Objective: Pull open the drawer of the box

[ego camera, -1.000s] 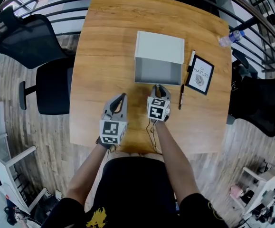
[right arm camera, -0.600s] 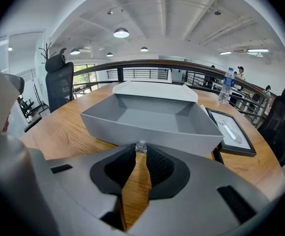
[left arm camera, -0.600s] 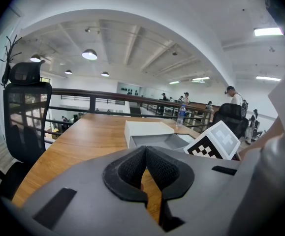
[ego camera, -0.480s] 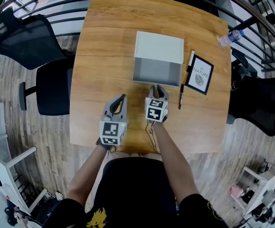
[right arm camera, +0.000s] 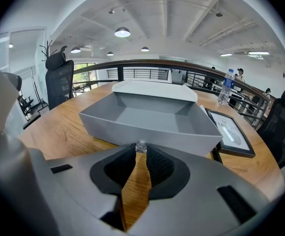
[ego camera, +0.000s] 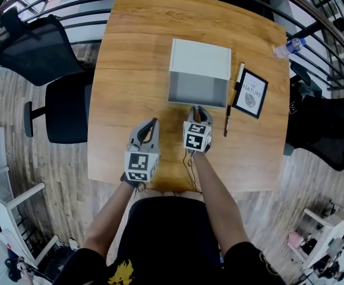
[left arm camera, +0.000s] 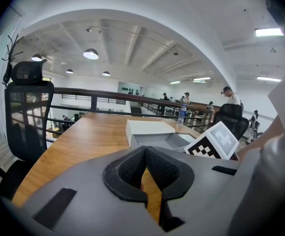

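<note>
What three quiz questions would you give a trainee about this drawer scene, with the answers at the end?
1. True or false: the grey drawer stands pulled out of the white box.
2. What do the jaws of the right gripper pinch? A: a pen. B: the clear knob on the drawer's front. C: nothing.
3. Fill the gap: the left gripper, jaws together above the table, holds ___.
Key: 1 true; 2 B; 3 nothing.
</note>
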